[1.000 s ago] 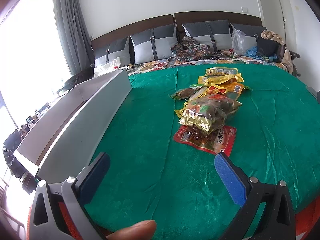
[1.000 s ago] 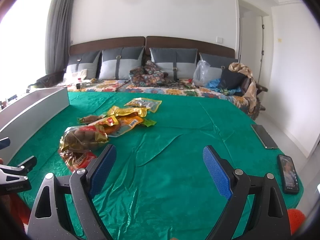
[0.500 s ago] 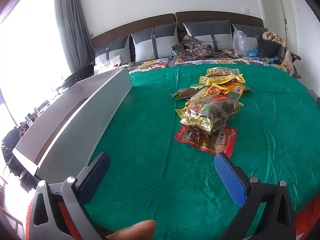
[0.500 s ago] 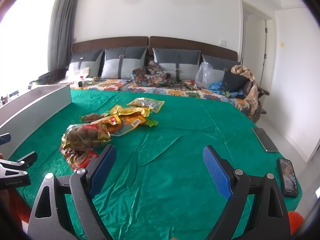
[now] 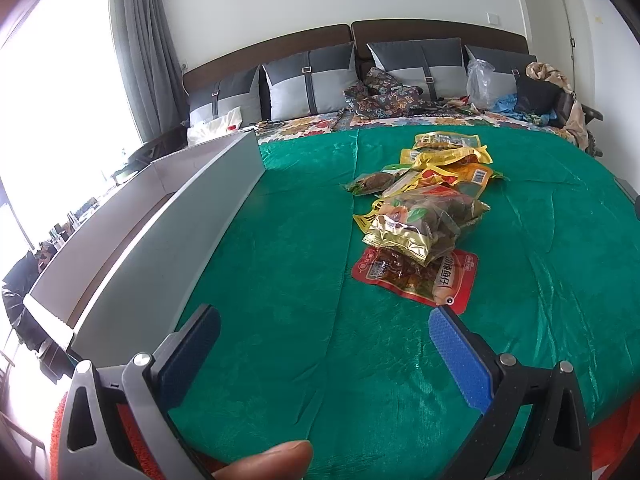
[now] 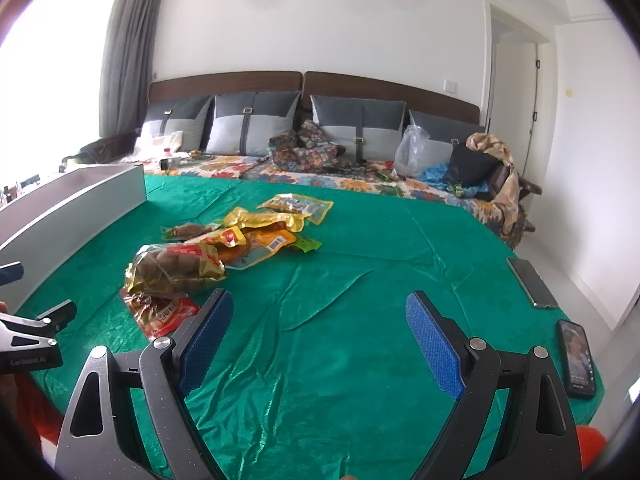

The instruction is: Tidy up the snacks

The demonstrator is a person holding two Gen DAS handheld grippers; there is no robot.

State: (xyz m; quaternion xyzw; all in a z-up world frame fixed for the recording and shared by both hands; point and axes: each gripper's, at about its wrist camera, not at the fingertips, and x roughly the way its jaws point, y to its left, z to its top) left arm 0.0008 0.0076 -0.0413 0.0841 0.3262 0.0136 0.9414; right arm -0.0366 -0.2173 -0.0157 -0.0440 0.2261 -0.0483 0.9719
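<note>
From the left wrist the left hand-held gripper [image 5: 324,336] hangs wide and empty over the green bedspread [image 5: 280,248], snack packets [image 5: 424,216] piled just ahead beside the white box [image 5: 168,240], and from the right wrist the right hand-held gripper [image 6: 319,320] gapes empty too, snacks off to its left.

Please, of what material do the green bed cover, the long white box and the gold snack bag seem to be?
Green cover: likely satin-like or velvety fabric; it shines and wrinkles in soft folds.
Long white box: probably painted board or stiff card; flat, matte, straight walls, though I cannot tell which.
Gold snack bag: glossy plastic film with metallic foil edges; it is crinkled, reflective and partly transparent.
</note>
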